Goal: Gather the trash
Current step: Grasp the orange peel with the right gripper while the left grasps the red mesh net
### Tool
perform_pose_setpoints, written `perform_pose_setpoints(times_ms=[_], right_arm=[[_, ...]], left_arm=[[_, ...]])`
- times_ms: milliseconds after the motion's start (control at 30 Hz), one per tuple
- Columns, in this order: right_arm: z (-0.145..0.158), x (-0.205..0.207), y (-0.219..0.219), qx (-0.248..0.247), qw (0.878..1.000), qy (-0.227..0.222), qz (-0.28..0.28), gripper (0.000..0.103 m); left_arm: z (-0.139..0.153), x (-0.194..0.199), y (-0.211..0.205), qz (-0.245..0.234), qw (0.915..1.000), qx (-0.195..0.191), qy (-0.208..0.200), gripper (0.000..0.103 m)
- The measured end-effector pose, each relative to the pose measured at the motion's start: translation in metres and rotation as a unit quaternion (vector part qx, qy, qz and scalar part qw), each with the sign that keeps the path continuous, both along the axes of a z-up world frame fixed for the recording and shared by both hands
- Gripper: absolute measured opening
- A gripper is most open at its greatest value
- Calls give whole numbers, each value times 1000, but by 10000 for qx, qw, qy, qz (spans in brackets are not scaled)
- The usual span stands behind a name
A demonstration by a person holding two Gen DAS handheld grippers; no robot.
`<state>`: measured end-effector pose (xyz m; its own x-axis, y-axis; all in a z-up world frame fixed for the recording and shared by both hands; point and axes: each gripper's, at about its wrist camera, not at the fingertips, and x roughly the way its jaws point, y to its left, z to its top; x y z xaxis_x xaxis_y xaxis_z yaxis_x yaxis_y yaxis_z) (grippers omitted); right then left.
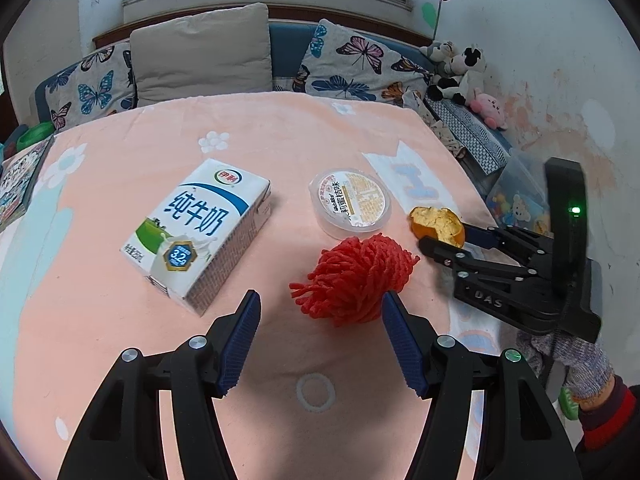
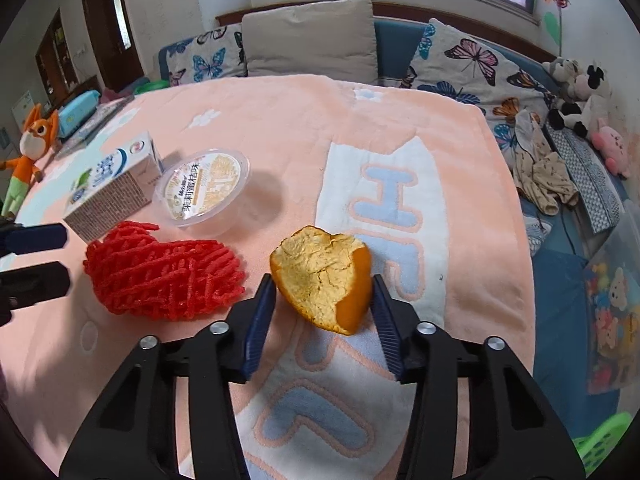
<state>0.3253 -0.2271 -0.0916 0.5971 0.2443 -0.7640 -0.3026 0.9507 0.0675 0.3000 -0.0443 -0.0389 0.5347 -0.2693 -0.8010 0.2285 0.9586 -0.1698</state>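
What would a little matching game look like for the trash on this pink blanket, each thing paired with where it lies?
Things:
1. orange peel
2. red foam net
3. milk carton
4. plastic cup

Places:
A. lying flat on its side
B. between the right tool's fingers
C. just ahead of the open left tool
D. beyond the net, beside the carton

Pairs: 1-B, 2-C, 3-A, 4-D

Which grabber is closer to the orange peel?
Right. The right gripper has its fingers on both sides of the orange peel, touching it. The left gripper is farther away, open by the red foam net.
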Motion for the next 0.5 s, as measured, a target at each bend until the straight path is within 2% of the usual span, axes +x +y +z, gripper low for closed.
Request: perform_pose_setpoints(times_ms=[200,500], right_arm=[[7,-12,-12,188,9998,18,-102,39],[21,-49,-30,367,9992,11,-167,39]], left_arm=[[-7,4,-9,-79,10000,48,-12,61],[-19,24,-33,-265,9994,191,-63,64]])
